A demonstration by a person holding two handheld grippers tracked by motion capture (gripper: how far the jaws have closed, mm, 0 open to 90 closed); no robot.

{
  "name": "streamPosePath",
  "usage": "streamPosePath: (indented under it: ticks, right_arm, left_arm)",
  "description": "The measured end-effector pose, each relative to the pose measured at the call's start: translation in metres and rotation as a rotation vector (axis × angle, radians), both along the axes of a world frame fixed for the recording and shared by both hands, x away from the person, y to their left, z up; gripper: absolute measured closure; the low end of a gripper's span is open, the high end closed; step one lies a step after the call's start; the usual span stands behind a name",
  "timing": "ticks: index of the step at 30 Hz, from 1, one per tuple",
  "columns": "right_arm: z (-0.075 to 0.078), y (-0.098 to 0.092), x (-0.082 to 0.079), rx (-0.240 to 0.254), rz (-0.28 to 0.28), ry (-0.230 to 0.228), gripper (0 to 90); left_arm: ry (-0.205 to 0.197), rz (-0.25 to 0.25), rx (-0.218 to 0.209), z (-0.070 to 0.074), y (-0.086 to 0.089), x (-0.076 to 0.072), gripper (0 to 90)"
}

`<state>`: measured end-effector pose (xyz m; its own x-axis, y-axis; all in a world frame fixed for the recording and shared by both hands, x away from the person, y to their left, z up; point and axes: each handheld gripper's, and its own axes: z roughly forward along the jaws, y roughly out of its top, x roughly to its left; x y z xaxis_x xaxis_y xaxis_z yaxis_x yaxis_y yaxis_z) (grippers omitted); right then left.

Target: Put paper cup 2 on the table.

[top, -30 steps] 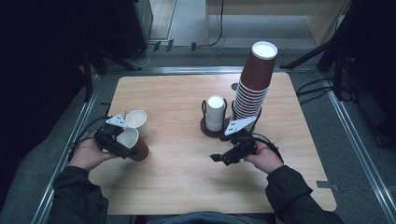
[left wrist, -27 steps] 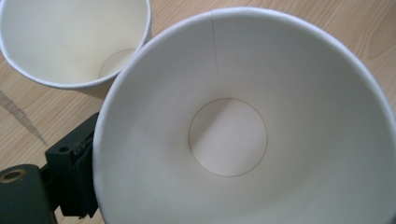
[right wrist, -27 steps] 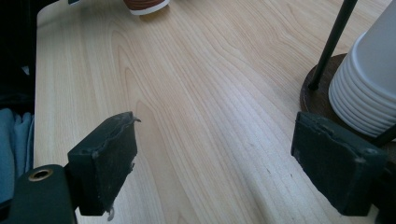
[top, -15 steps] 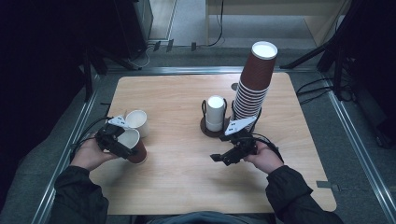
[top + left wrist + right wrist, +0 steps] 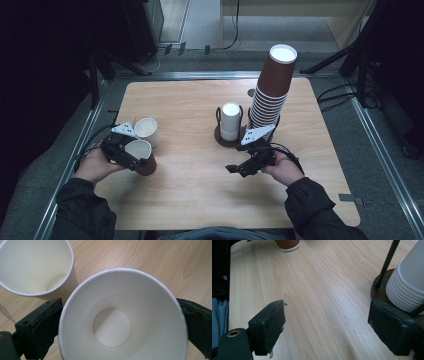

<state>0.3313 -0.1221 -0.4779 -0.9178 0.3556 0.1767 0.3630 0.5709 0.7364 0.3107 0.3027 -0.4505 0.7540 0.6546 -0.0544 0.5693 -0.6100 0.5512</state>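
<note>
Left gripper [image 5: 131, 159] jaws just opened, brown cup [image 5: 142, 156] loose between them, set upright beside white cup [image 5: 146, 131] (right gripper [image 5: 239, 170] open, empty).

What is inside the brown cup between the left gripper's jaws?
The brown cup is empty: white walls and a bare round bottom. It hides the table beneath it. The left gripper has just been opening around it.

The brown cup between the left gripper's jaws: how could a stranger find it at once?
Look at the wooden table's near-left corner, where two cups stand upright. The brown cup is the nearer one, between the left gripper's jaws; the white cup behind it stands free.
</note>
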Motion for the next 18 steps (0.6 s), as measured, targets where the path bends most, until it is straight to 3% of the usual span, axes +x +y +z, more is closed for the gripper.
streamPosePath:
  ticks: [8,11,18]
  right_arm:
    - [0.000,0.000,0.000,-0.001,0.000,-0.001,14.7]
    - [0.000,0.000,0.000,-0.003,0.003,-0.004,14.7]
    - [-0.001,0.000,-0.001,-0.008,0.006,-0.006,14.7]
  left_arm:
    - [-0.023,0.001,-0.029,0.015,-0.001,-0.002,0.0]
    - [-0.041,-0.015,-0.062,0.023,-0.003,-0.004,0.0]
    - [-0.064,-0.043,-0.086,0.039,-0.017,-0.008,0.0]
